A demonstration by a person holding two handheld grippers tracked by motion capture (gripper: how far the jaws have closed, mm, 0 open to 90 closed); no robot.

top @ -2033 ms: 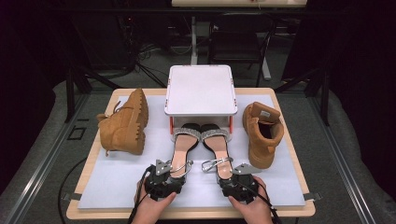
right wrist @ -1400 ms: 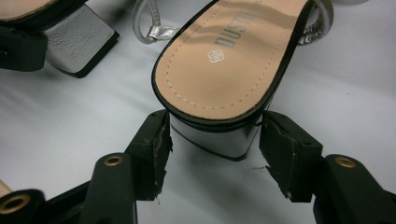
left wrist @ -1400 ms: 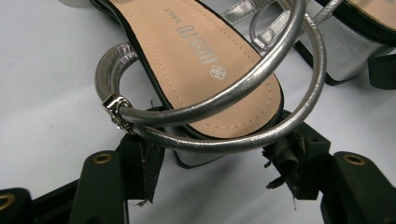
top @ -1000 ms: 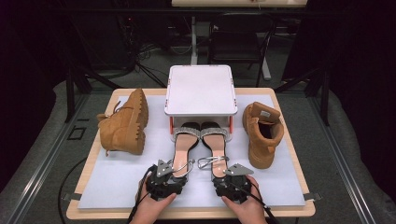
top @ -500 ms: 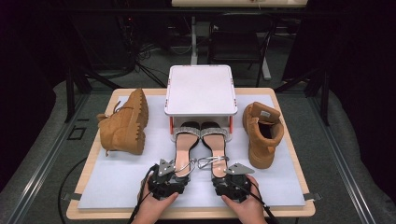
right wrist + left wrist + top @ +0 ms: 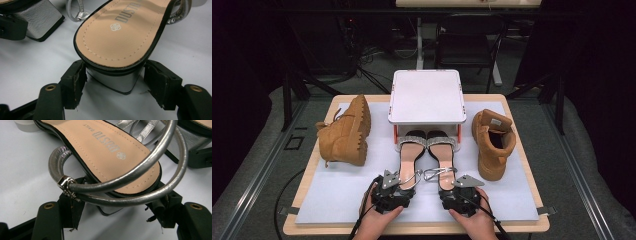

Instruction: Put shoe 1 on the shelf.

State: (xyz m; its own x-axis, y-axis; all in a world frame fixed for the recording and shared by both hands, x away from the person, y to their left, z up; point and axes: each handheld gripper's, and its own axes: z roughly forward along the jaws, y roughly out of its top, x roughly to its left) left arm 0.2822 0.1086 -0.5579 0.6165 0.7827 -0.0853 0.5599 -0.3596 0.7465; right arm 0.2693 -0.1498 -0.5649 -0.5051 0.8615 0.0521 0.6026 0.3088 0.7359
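Two silver block-heel sandals lie side by side on the white mat, toes under a white raised platform. My left gripper straddles the heel of the left sandal. In the left gripper view its pads stand a little off the heel, under the looped silver ankle strap. My right gripper is at the heel of the right sandal. Its jaws have just been opening, and the silver heel sits between the pads with narrow gaps on both sides.
A tan boot lies on its side at the left. Its mate stands upright at the right, close to the right sandal. The white mat covers a wooden table. The left sandal's heel shows in the right gripper view.
Two seconds ago the right gripper and its sandal were farther right; they slid left beside the left sandal. Over the last second both hands have kept still.
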